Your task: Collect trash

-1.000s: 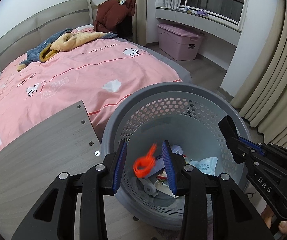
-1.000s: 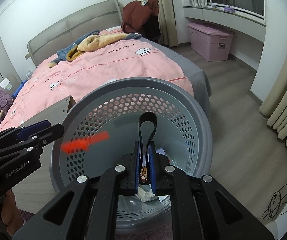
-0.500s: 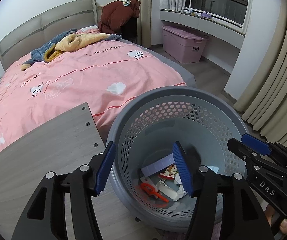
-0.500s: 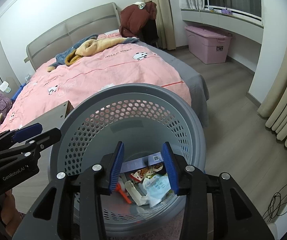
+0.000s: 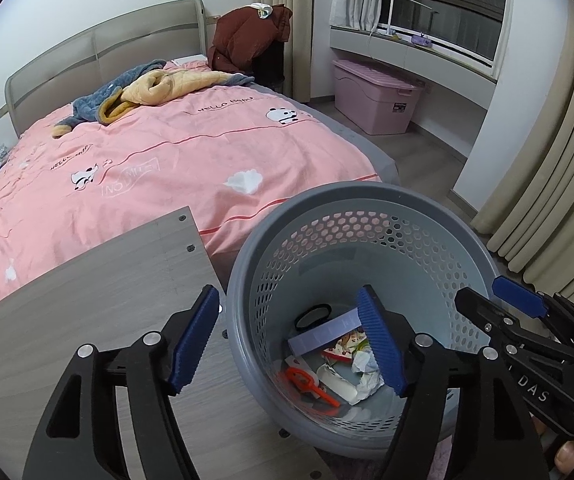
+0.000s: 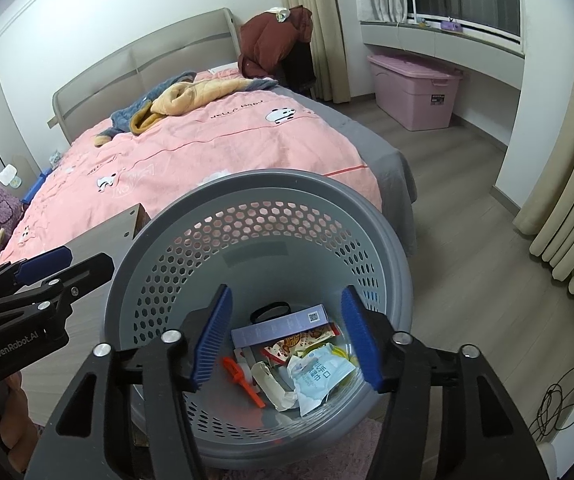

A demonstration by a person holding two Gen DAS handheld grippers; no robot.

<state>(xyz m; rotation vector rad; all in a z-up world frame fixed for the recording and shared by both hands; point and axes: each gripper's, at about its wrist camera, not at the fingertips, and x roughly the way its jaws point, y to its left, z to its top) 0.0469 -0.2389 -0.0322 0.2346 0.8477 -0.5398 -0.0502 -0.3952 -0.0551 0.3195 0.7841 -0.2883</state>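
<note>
Both grippers are being held tilted downward over the grey bin point(image 6: 247, 196), the left gripper point(image 5: 291, 340) straddling its near rim beside the board point(image 5: 87, 300) and the right gripper point(image 6: 287, 336) centred over its mouth. The jaws of both are being opened, with nothing held between them. The trash point(image 6: 307, 364) is lying at the bin's bottom.

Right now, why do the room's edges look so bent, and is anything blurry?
Left wrist view: fisheye lens bows the curtain and darkens the corners; basket sharp. Right wrist view: same bending, bed bulges; trash in focus, no motion blur.
</note>
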